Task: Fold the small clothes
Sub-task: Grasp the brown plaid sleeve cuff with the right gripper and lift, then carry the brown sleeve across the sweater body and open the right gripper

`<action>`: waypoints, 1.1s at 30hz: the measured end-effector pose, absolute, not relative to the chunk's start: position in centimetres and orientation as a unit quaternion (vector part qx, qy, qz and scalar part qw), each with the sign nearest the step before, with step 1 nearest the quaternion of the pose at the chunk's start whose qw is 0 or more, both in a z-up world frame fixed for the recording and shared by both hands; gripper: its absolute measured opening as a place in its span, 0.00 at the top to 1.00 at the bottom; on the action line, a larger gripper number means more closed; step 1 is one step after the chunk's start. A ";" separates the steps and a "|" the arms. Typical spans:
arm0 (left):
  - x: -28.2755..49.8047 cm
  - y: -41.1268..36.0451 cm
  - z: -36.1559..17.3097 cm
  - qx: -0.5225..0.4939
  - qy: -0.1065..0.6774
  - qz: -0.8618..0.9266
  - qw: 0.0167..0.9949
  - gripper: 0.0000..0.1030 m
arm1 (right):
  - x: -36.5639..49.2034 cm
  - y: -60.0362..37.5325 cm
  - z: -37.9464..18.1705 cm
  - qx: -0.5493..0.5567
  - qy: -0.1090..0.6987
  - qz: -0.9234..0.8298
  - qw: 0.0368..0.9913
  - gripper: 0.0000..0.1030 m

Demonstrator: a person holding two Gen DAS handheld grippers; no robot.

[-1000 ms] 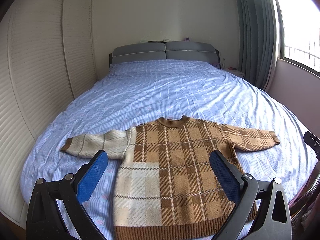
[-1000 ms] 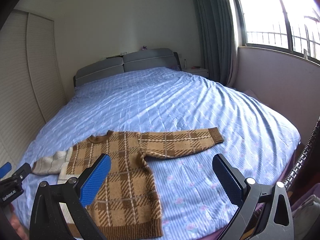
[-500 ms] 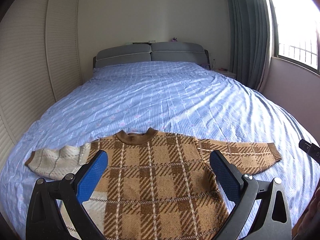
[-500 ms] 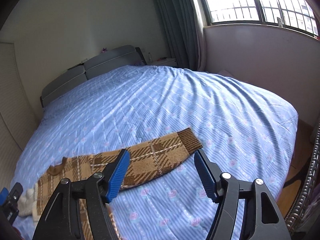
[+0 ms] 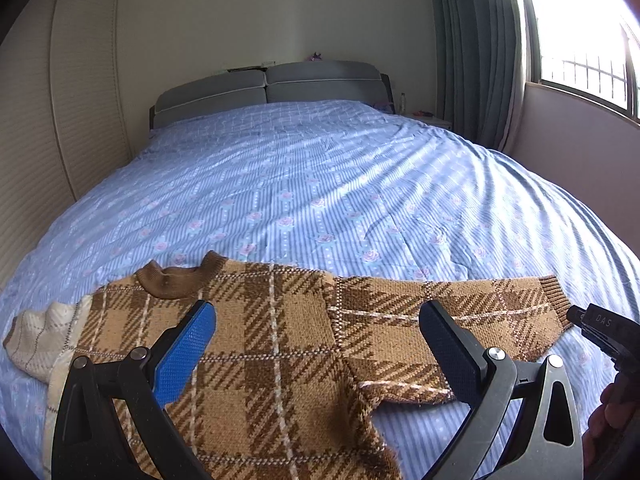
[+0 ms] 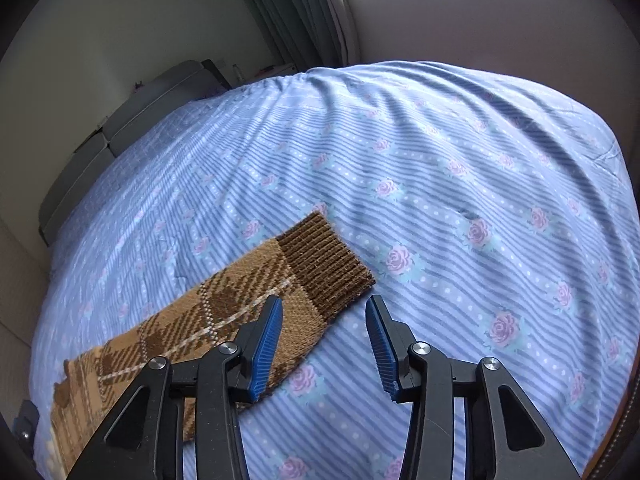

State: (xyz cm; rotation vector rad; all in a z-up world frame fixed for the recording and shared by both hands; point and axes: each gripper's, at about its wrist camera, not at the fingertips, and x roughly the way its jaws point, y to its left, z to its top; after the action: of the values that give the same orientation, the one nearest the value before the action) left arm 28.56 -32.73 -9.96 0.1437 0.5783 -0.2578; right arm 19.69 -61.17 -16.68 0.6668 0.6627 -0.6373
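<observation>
A small brown plaid sweater lies flat, front up, on the blue bed. Its left sleeve is cream; its right sleeve stretches out to the right. My left gripper is open and empty, low over the sweater's chest. My right gripper is open and empty, partly narrowed, just above the right sleeve's ribbed cuff; its left finger is over the sleeve, its right finger over bare sheet. The right gripper's tip also shows in the left wrist view.
The bed with a blue rose-print cover fills both views. A grey headboard stands at the far end. A slatted wardrobe is on the left; curtains and a window are on the right.
Both grippers have moved forward and down toward the sweater. The right gripper swung right over the right cuff and its jaws narrowed. The sweater has not moved.
</observation>
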 end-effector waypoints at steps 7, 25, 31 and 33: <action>30.5 -33.8 -11.7 0.074 0.301 -0.124 0.943 0.00 | 20.9 -63.3 -19.8 0.363 0.322 -0.292 0.824 0.65; 29.9 -27.5 -7.9 0.060 0.293 -0.103 0.949 0.00 | 22.4 -58.3 -11.7 0.280 0.267 -0.265 0.883 0.90; 29.4 -21.6 -5.6 0.057 0.290 -0.069 0.953 0.00 | 24.2 -51.6 -6.5 0.226 0.241 -0.216 0.919 0.90; 29.2 -19.3 -5.1 0.052 0.291 -0.056 0.954 0.00 | 25.1 -48.9 -5.2 0.207 0.237 -0.195 0.929 0.90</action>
State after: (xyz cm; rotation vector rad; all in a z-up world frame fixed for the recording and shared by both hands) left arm 29.16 -19.29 -5.06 0.1056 0.5916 -0.1143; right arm 25.14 -48.86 -5.22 0.4246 0.4855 -0.3987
